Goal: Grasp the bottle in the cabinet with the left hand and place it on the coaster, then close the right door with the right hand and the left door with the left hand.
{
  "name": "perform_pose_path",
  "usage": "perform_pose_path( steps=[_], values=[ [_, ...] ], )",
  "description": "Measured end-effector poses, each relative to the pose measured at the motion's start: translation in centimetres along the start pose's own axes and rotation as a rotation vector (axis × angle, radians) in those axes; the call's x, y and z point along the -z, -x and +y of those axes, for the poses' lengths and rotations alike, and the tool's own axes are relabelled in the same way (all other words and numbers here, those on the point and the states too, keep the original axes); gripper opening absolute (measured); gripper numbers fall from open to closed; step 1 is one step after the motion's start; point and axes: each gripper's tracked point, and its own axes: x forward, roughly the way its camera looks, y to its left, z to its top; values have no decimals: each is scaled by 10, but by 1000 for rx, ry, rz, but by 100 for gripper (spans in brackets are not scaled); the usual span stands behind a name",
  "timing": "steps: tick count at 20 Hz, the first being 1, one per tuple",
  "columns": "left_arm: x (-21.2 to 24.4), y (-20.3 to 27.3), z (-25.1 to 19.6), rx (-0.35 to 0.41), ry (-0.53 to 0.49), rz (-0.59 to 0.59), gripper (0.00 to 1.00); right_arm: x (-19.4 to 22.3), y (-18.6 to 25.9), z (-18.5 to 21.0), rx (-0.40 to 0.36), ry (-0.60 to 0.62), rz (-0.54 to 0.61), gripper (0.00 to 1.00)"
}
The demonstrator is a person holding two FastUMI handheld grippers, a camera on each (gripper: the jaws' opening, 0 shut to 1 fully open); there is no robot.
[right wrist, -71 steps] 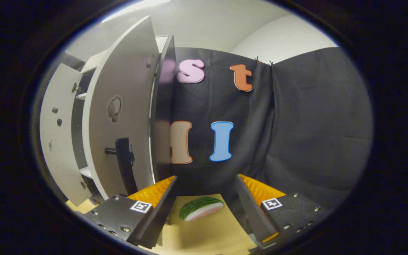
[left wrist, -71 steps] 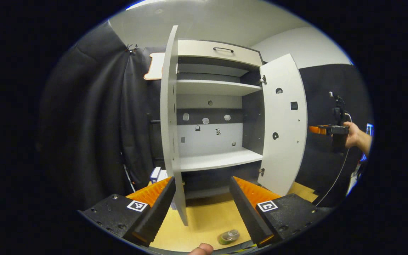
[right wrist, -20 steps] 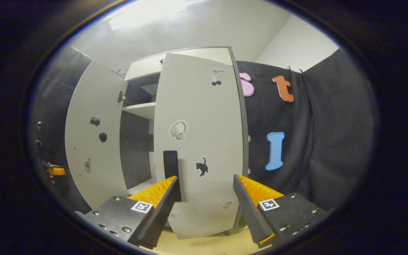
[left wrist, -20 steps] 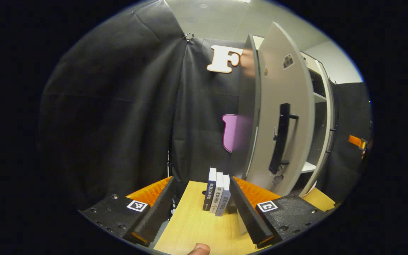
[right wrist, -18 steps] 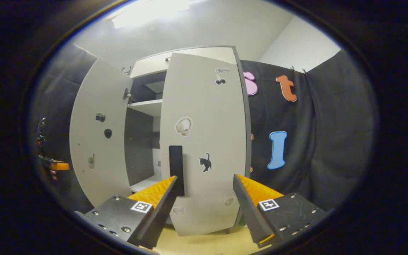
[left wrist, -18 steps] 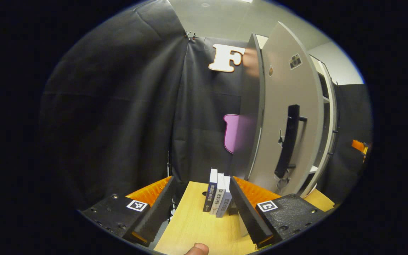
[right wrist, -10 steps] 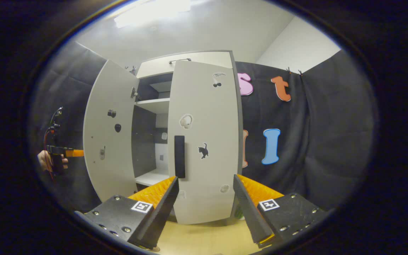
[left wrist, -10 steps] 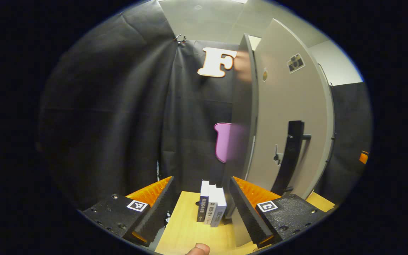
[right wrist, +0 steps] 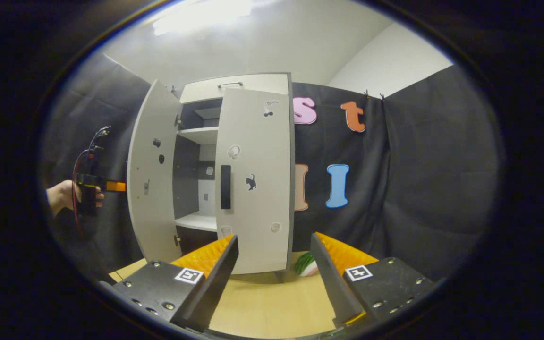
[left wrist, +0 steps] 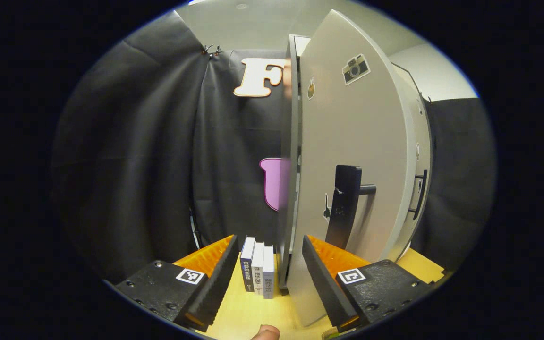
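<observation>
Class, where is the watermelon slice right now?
In the right gripper view, the watermelon slice lies on the table, just right of the cabinet's closed right door.

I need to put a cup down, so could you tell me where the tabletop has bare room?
Bare tabletop lies before the cabinet's right door. Crowded: books beside the left door.

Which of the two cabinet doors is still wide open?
The left door, the one swung outward showing its inner face; the right door with the cat sticker sits shut.
</observation>
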Motion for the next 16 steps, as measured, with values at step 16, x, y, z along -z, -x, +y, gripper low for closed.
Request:
perform_pose_path(
  steps=[16],
  values=[
    [1,2,-44,-55,18,18,89,36,72,-50,56,-24,82,93]
  ],
)
